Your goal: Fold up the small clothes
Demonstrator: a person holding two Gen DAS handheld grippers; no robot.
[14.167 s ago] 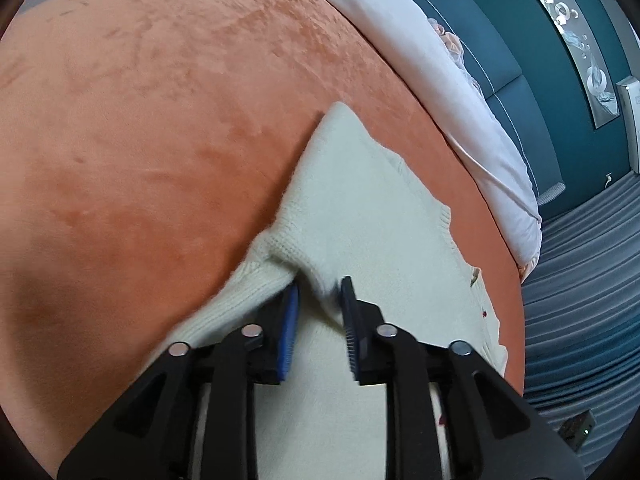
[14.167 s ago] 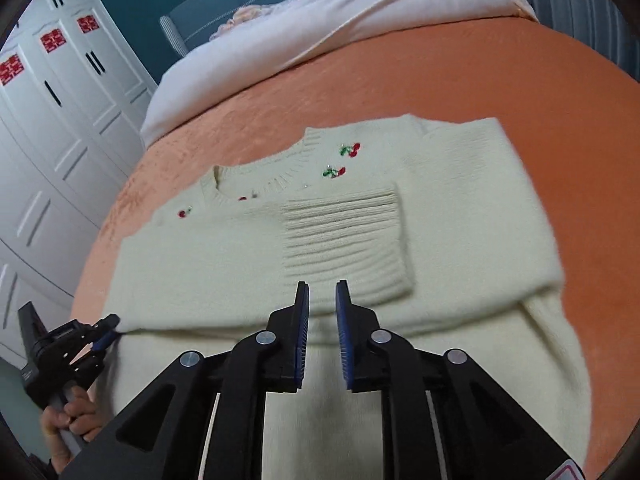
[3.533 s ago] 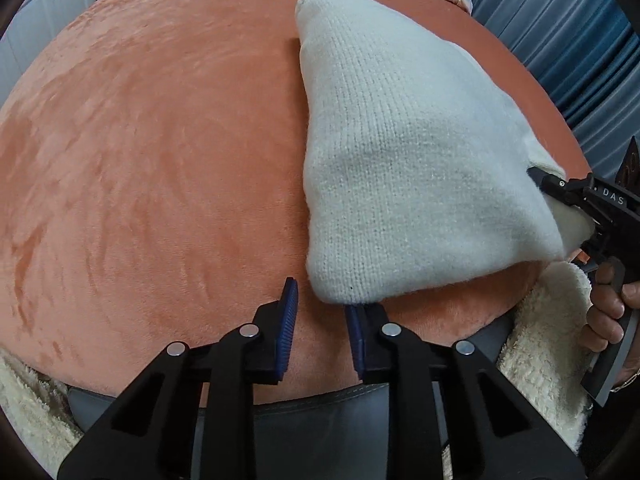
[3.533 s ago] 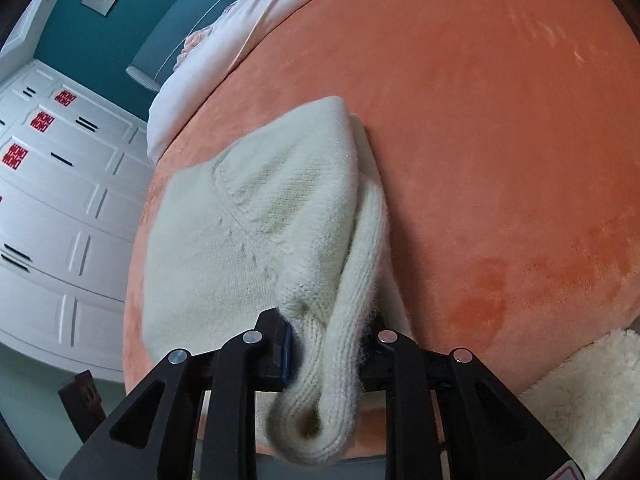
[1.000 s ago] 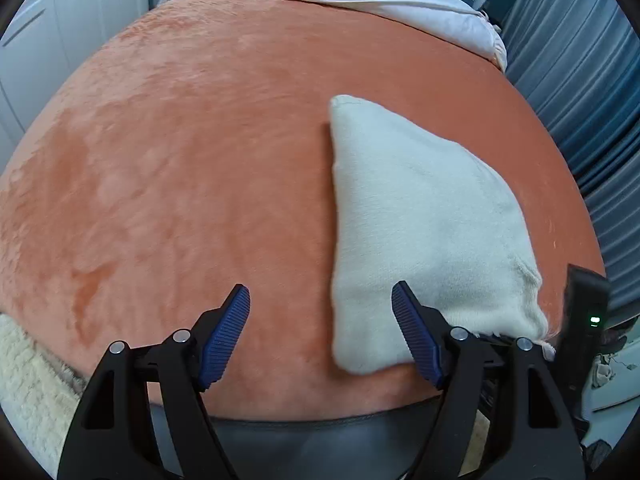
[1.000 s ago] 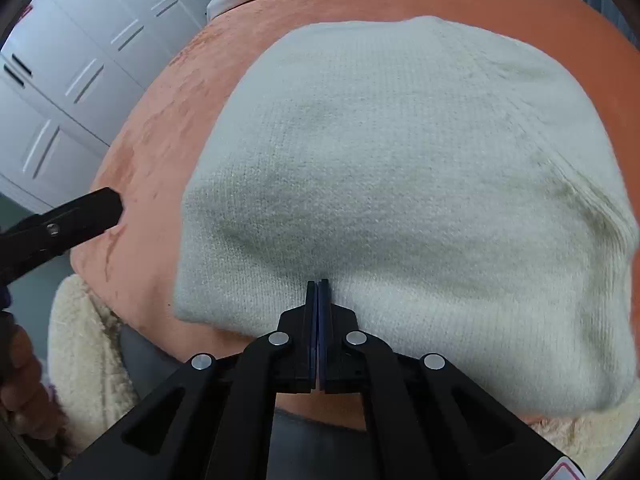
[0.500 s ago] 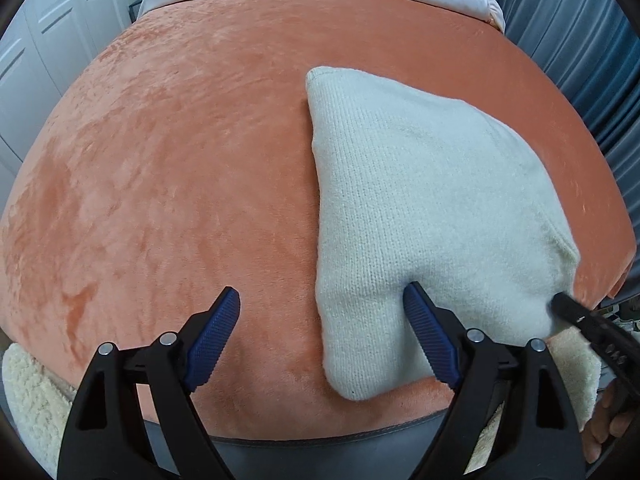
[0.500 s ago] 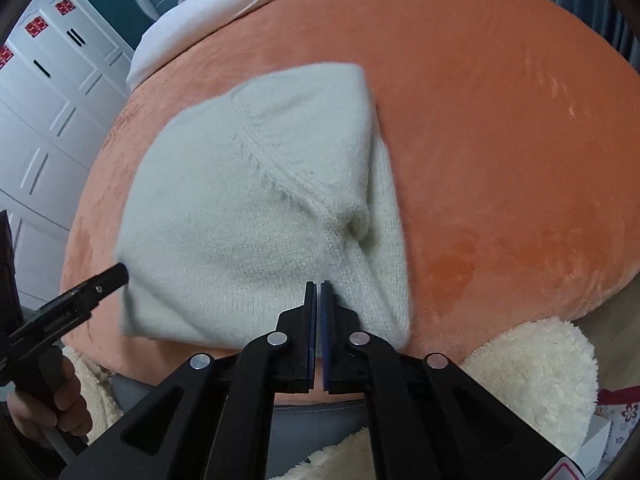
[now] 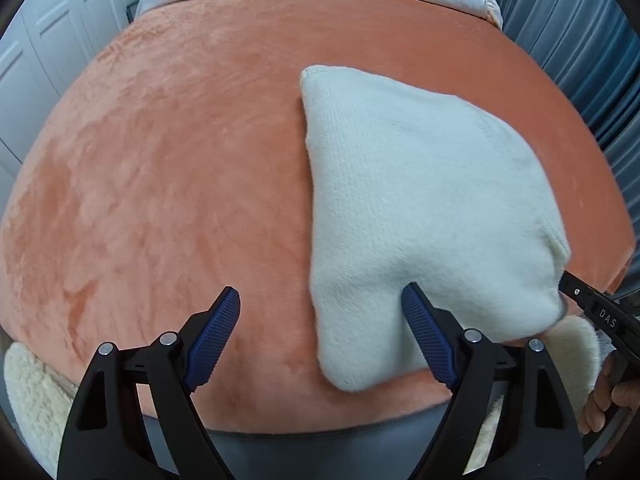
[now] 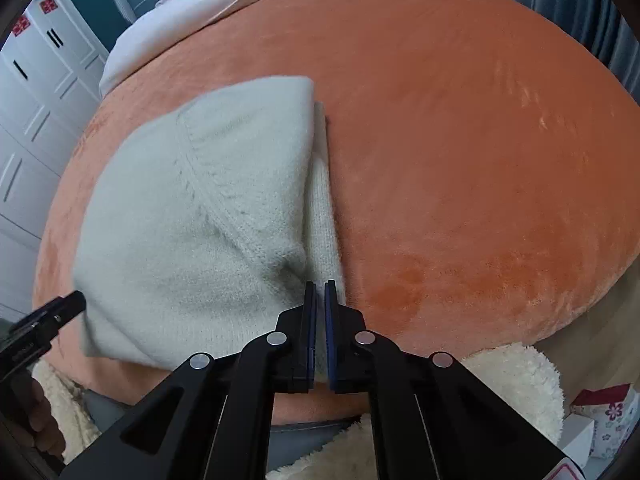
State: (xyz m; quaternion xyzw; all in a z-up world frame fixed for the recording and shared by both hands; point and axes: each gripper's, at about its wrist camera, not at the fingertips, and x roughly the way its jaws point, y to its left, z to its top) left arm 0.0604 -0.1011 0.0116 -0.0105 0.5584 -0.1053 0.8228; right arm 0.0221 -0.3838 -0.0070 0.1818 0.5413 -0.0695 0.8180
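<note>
With the left gripper spread wide at six o'clock, astride the folded sweater's corner, the right gripper, opening (nothing clamped), could snag and unfold it.

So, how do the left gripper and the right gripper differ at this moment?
The left gripper has its fingers spread wide; the right gripper shows only a narrow slit, and it is opening. The left gripper straddles the near left corner of the folded sweater, one finger over the orange blanket; the right gripper is at the sweater's near right edge. Both point down at the sweater, and neither pinches it.
</note>
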